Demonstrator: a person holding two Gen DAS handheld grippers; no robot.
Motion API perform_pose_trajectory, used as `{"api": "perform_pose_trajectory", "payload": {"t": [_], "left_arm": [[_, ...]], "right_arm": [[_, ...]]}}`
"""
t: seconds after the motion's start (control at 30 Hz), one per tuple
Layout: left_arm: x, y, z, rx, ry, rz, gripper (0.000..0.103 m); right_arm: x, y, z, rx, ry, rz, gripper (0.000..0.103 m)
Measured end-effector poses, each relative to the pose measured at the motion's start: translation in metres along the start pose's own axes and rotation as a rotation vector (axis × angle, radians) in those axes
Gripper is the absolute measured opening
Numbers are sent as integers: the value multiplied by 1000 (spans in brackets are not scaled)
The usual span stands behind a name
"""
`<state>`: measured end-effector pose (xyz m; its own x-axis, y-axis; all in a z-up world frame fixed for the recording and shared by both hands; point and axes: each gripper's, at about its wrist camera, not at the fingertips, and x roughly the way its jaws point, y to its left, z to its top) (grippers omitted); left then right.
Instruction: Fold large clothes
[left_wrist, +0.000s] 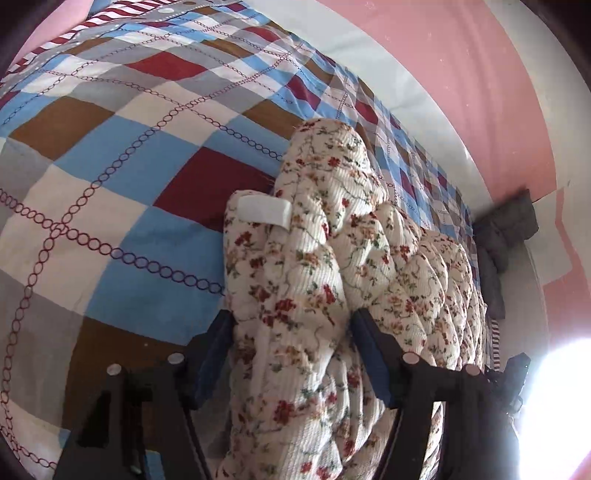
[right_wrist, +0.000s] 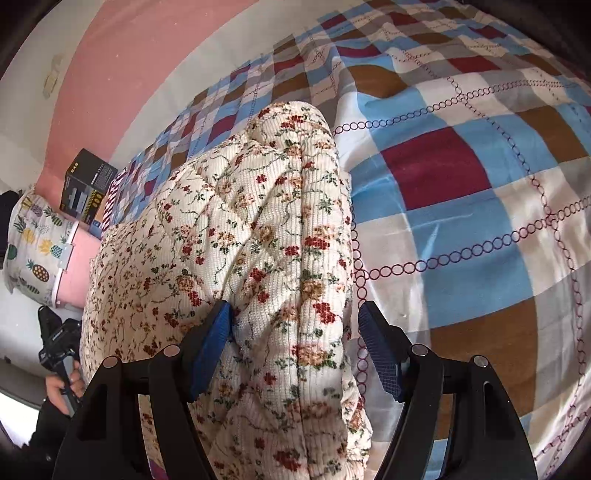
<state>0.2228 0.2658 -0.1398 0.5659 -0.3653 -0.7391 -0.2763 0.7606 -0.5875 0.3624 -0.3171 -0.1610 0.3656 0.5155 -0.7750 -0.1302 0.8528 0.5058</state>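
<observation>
A thick cream quilted garment with a red floral print (left_wrist: 332, 258) lies bunched on a checked bedsheet (left_wrist: 110, 166). It carries a white label (left_wrist: 264, 211) near its upper left fold. My left gripper (left_wrist: 291, 332) has a fold of the garment between its blue pads, which press into the fabric on both sides. In the right wrist view the same garment (right_wrist: 258, 221) fills the space between the pads of my right gripper (right_wrist: 295, 325). Its left pad (right_wrist: 214, 332) presses the fabric; the right pad (right_wrist: 380, 347) stands slightly off it.
The checked sheet (right_wrist: 461, 203) covers the bed, with a pink and white wall (left_wrist: 443, 74) behind. A dark box (right_wrist: 88, 184) and a pineapple-print pillow (right_wrist: 37, 240) lie at the bed's far end. A dark grey cushion (left_wrist: 509, 225) sits by the wall.
</observation>
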Motion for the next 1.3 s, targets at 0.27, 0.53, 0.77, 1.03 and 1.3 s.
{"api": "perform_pose_trajectory", "payload": {"t": [0.27,0.53,0.77,1.03,1.3], "left_arm": [[18,-3,-1,7,30,6,66],[-17,-47,-2,122,-18,126,35],[-65,-78,2,206,-68,79,32],[-92,-78,28,212,-110,72,32],[-101,-67,81,229,-144,107,32]], "right_arm": [[19,2,3,26,70,28,57],[-23,45,5,-64,1,-45,36],[-61,80,2,-128,-33,-29,34],[-71,101,6,-127,-56,14,34],[-38,130,32,-127,-60,47,34]]}}
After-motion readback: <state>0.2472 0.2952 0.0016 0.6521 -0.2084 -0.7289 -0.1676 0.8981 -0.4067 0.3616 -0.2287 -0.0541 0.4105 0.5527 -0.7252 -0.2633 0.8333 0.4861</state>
